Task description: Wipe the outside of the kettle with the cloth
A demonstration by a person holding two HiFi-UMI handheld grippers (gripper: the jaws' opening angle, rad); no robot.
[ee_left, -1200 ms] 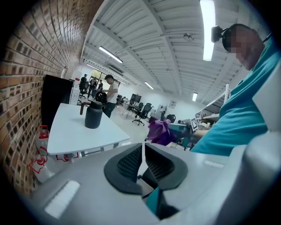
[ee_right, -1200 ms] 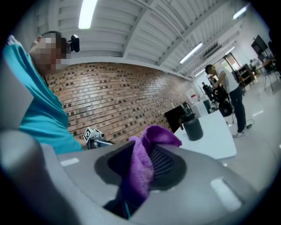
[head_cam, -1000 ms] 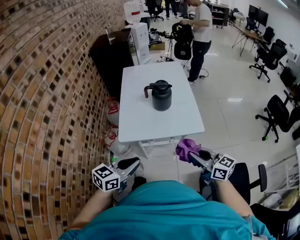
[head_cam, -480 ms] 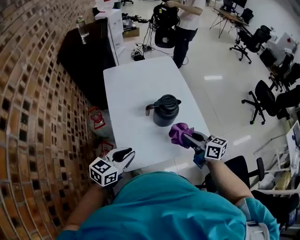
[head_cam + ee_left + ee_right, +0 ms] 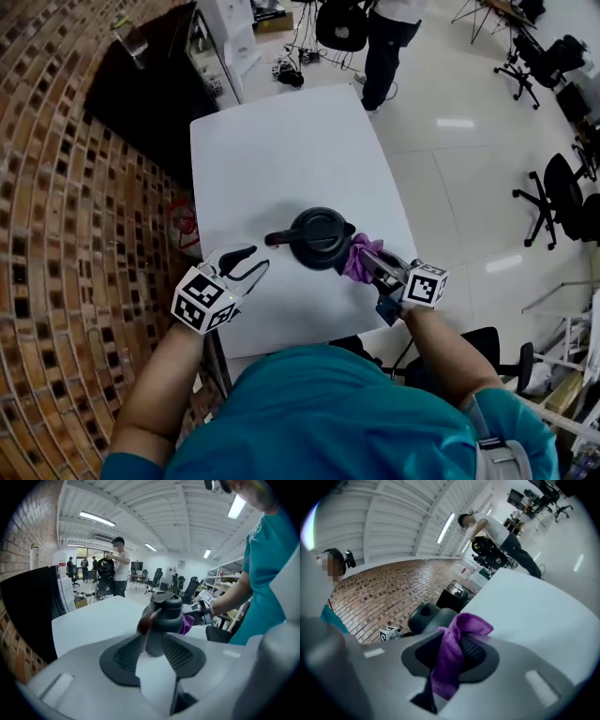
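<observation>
**Ana:** Two things first: what stays hidden?

**Ben:** Most of the kettle (image 5: 319, 236). From the head view only its round black lid (image 5: 317, 228) and stubby handle (image 5: 277, 239) show, and the body is tucked underneath. It stands near the front end of the smooth white table (image 5: 281, 150), between both grippers. Whether the cloth (image 5: 359, 258) really presses on its side, I cannot tell. It sits right against it.

**Ana:** And the grippers?

**Ben:** The right gripper (image 5: 373, 267) pinches the cloth, a soft, fuzzy purple wad bunched between ribbed dark pads (image 5: 472, 651). The left gripper (image 5: 248, 263) has just been opening its jaws. They stand apart with nothing clamped, and the glossy dark handle lines up beyond the gap.

**Ana:** Further back?

**Ben:** A standing person (image 5: 380, 47) is cut off by the top edge, and a rough brick wall (image 5: 56, 234) runs along the left.
</observation>
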